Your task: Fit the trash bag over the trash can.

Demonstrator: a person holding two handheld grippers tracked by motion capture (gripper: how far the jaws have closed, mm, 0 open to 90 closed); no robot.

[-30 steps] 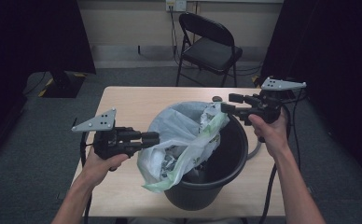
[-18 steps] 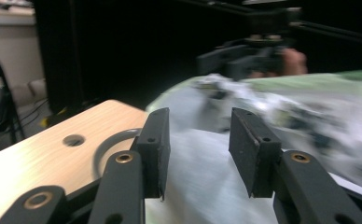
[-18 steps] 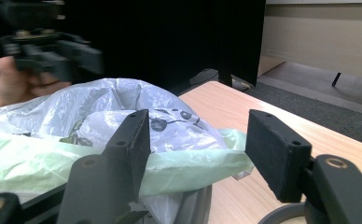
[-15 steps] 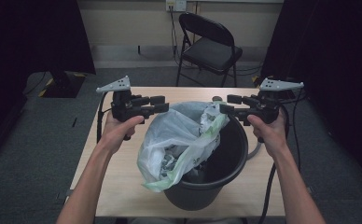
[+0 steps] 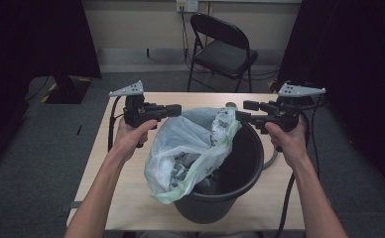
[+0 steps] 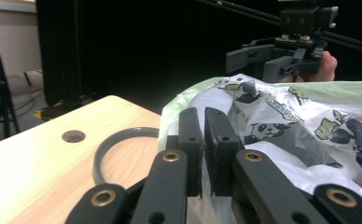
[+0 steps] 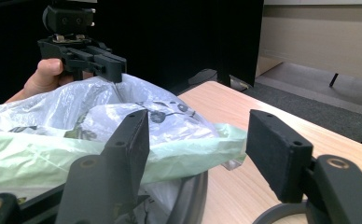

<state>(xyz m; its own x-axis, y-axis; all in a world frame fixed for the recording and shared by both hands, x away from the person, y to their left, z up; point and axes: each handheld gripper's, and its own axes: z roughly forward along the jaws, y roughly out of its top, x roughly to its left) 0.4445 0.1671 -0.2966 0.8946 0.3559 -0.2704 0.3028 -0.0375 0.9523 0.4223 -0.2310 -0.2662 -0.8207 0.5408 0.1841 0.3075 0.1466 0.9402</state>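
Note:
A black bucket [image 5: 252, 163] stands on the wooden table [image 5: 126, 198]. A thin white plastic bag [image 5: 190, 144] with a green rim and a panda print is partly tucked into it and spills over its near left side. My left gripper [image 5: 176, 110] is at the bag's far left edge. Its jaws have just been closing and in the left gripper view [image 6: 203, 114] they stand shut with bag film [image 6: 300, 121] pinched between them. My right gripper [image 5: 241, 113] is open at the bag's right corner. The green rim [image 7: 76, 154] reaches in between its wide jaws [image 7: 198, 121].
A grey bucket handle [image 5: 271, 158] lies on the table to the right of the bucket. The tabletop has a small round hole [image 5: 230, 104] behind the bucket. A black folding chair [image 5: 225, 49] stands beyond the table. Dark curtains hang on both sides.
My left gripper moved from the table's left side toward the far left rim of the bag, opened on the way and then shut there. The right gripper stayed in place.

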